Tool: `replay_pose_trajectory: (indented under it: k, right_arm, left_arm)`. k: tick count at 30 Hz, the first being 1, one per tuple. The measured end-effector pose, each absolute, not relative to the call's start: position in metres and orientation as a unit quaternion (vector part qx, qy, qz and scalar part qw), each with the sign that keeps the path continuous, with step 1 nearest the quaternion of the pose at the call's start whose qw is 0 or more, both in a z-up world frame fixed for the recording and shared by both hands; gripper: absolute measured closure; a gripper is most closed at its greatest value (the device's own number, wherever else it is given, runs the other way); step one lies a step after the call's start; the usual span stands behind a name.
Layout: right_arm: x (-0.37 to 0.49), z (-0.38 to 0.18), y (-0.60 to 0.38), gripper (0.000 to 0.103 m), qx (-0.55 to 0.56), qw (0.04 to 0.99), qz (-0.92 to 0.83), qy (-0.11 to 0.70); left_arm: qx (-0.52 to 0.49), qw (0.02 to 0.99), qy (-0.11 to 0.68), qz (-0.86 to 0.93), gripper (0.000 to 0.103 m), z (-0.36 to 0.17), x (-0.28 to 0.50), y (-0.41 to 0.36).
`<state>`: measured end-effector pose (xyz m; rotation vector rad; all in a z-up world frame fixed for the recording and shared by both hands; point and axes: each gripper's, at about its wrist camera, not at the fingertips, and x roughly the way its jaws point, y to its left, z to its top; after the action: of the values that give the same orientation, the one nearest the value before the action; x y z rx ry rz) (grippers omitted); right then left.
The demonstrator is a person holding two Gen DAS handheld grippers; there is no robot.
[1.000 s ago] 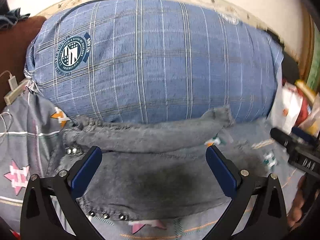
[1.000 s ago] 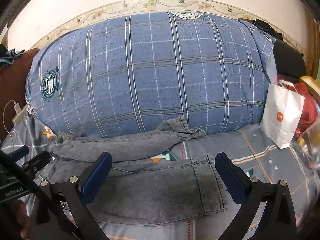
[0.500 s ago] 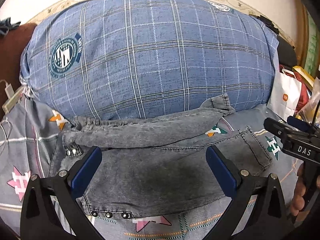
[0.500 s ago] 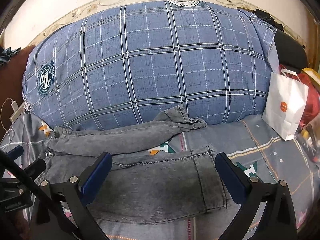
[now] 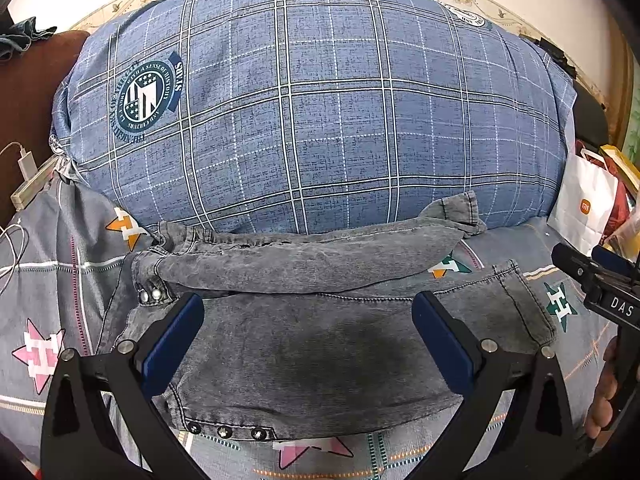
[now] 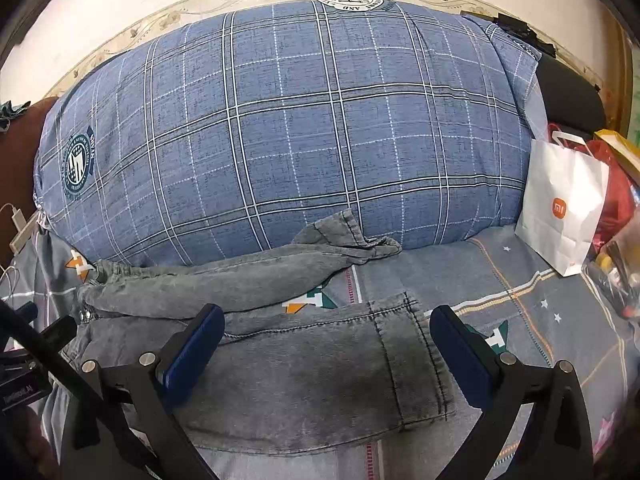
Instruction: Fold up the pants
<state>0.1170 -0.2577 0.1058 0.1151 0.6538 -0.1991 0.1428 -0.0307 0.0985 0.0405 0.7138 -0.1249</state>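
Grey denim pants (image 5: 320, 344) lie spread on the grey patterned bedsheet (image 5: 48, 280), against the blue plaid pillow (image 5: 312, 112). Left gripper (image 5: 308, 336) and right gripper (image 6: 326, 344) hover above them, fingers wide, empty.

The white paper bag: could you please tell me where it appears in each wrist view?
Left wrist view: the white paper bag stands at the far right edge, beside the blue plaid pillow.
Right wrist view: the bag is at right, fully visible.
Shared landmark: the pillow's round crest.
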Motion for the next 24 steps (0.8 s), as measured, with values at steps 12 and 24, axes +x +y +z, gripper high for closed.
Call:
replay_pose_trajectory:
  k: [12,24]
  right_arm:
    - [0.118,0.107,-0.262,0.001,0.073,0.939,-0.082,0.327]
    - [0.225,0.101,-0.299,0.009,0.109,0.911,-0.032,0.396]
  left_arm:
    - [0.01,0.936,0.346,-0.063,0.0,0.1,0.148,-0.028]
    - [-0.02,0.932,0.356,-0.063,0.0,0.099,0.196,-0.018]
